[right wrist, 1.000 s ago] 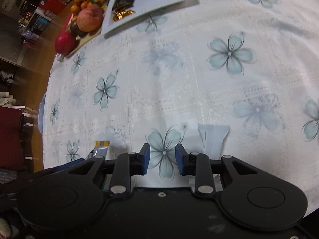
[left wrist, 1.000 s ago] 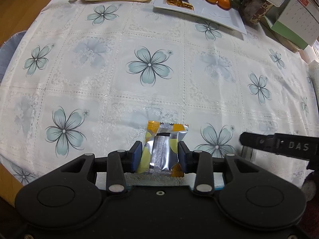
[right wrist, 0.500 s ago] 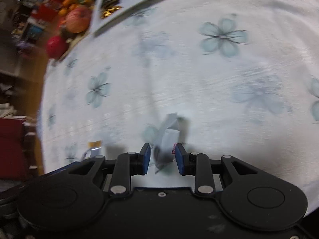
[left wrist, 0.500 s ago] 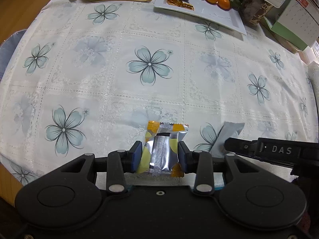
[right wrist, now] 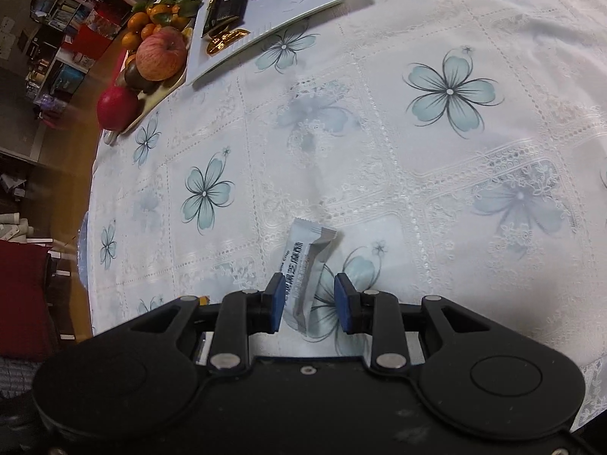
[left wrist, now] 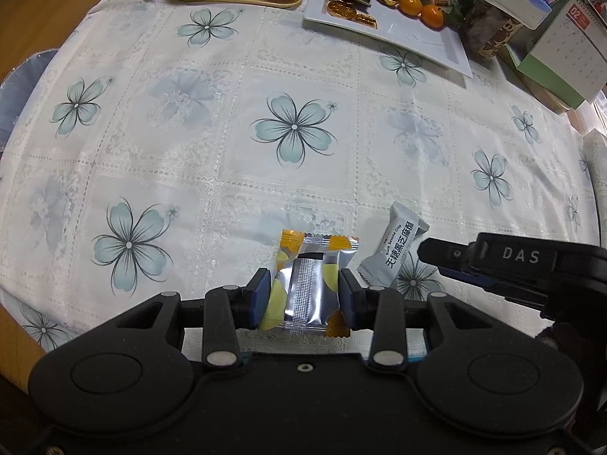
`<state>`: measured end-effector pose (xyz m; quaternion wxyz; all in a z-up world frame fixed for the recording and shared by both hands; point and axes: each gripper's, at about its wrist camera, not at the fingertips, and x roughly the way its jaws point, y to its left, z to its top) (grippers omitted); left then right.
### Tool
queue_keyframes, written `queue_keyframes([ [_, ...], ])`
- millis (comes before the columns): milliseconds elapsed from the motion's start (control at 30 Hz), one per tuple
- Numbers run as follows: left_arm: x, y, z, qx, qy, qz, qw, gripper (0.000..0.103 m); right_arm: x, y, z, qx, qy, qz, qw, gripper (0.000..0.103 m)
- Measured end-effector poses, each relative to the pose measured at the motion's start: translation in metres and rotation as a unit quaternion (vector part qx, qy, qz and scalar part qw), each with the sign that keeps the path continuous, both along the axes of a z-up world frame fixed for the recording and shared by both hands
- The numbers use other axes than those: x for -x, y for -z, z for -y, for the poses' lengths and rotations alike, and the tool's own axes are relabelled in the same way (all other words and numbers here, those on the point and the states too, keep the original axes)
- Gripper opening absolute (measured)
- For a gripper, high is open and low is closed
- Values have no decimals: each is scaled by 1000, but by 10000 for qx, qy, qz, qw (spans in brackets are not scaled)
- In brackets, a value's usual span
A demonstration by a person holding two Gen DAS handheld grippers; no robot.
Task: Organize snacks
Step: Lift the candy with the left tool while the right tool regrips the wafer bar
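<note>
- left hand-held gripper: pads clamped on the orange-silver snack packet, holding it just above the worktop, ready to carry.
- right hand-held gripper: jaws just eased apart; grey sesame snack bar sits between them, right pad clear, so likely released.
- White tray with other snacks is well apart at the far edge; probable drop-off.

Two matte black handheld grippers: left gripper and right gripper, each with blue pads, silver pivot screws, round side discs; white "DAS" lettering beside the right gripper's tip.
</note>
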<state>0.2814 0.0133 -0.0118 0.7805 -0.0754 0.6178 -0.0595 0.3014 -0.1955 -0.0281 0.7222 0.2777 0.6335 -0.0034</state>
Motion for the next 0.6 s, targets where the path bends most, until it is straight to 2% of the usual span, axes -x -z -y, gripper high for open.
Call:
queue_keyframes([
  [100, 0, 1, -2, -1, -31, -25, 10000, 47, -10, 5, -16, 118, 30, -44, 9999, 37],
  [267, -1, 1, -4, 7, -36, -37, 10000, 47, -18, 21, -33, 579, -75, -251, 9980, 37],
  [467, -1, -1, -2, -33, -13, -1, 10000, 47, -20, 24, -46, 900, -303, -96, 9954, 40],
  [600, -1, 1, -2, -87, -35, -4, 10000, 47, -19, 27, -58, 927, -549, -103, 9941, 40],
])
